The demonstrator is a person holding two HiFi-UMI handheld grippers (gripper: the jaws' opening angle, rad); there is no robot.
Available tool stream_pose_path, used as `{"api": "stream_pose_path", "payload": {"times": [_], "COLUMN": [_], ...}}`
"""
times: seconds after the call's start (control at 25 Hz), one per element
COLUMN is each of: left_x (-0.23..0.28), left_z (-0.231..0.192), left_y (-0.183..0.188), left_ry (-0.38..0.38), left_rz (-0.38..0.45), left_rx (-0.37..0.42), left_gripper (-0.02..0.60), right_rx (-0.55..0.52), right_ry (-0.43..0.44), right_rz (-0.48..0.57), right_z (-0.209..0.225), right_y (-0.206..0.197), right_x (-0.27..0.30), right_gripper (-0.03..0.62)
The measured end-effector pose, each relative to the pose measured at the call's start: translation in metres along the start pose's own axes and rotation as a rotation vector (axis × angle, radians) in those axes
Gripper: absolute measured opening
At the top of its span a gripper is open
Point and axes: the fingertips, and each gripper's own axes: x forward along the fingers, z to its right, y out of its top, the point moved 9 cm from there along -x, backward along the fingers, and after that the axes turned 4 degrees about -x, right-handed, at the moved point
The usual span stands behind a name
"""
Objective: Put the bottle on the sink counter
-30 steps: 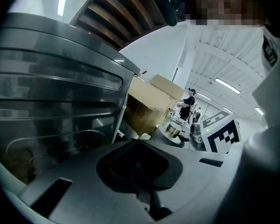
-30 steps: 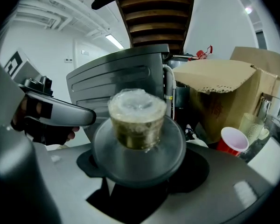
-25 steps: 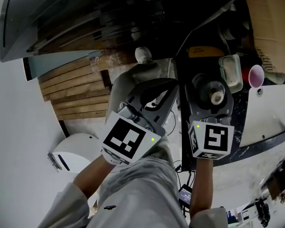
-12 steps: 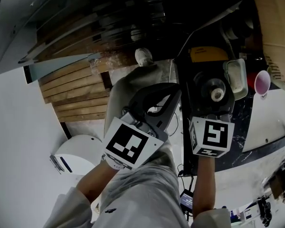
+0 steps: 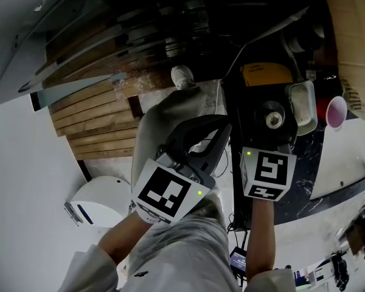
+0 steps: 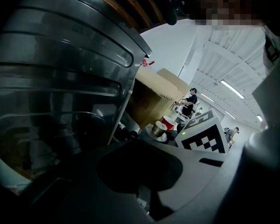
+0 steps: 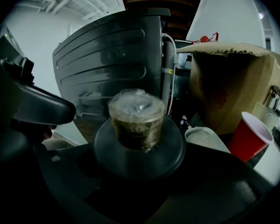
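Observation:
A dark bottle [image 5: 272,120] with a pale wrapped cap stands upright in my right gripper [image 5: 268,140], which is shut on its body. In the right gripper view the bottle [image 7: 136,120] fills the centre, cap toward the camera, with the dark jaws on either side of its shoulder. It hangs over the dark marbled sink counter [image 5: 308,158]. My left gripper [image 5: 202,137] is just left of it, open, with nothing between its fingers. In the left gripper view its jaws [image 6: 144,171] are dark and blurred.
A red cup [image 5: 337,111], a white tub [image 5: 302,104] and a yellow object [image 5: 265,73] sit on the counter past the bottle. A cardboard box [image 5: 353,35] stands at far right. A grey ribbed appliance [image 7: 107,59], wooden slats [image 5: 97,123] and a white bin [image 5: 97,201] lie to the left.
The right gripper and its bottle have edged a little forward over the counter. The left gripper stays beside it, still open. The view has shifted slightly.

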Motion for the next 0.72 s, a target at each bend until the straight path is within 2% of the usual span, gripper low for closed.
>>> {"api": "stream_pose_path", "payload": {"times": [0.36, 0.48, 0.72], "left_x": [0.003, 0.002, -0.006], "left_z": [-0.001, -0.001, 0.003], "left_y": [0.000, -0.001, -0.001], "left_ry": [0.010, 0.013, 0.021], "left_rz": [-0.011, -0.010, 0.001], "left_rx": [-0.004, -0.005, 0.000], "left_gripper": [0.000, 0.000, 0.000], "right_rx": [0.029, 0.074, 0.089], "right_ry": [0.006, 0.001, -0.043], "right_rz": [-0.009, 0.028, 0.080], "right_z": [0.002, 0.004, 0.004], "right_y": [-0.003, -0.002, 0.004], "right_x": [0.002, -0.003, -0.018], "right_gripper": [0.348, 0.361, 0.380]}}
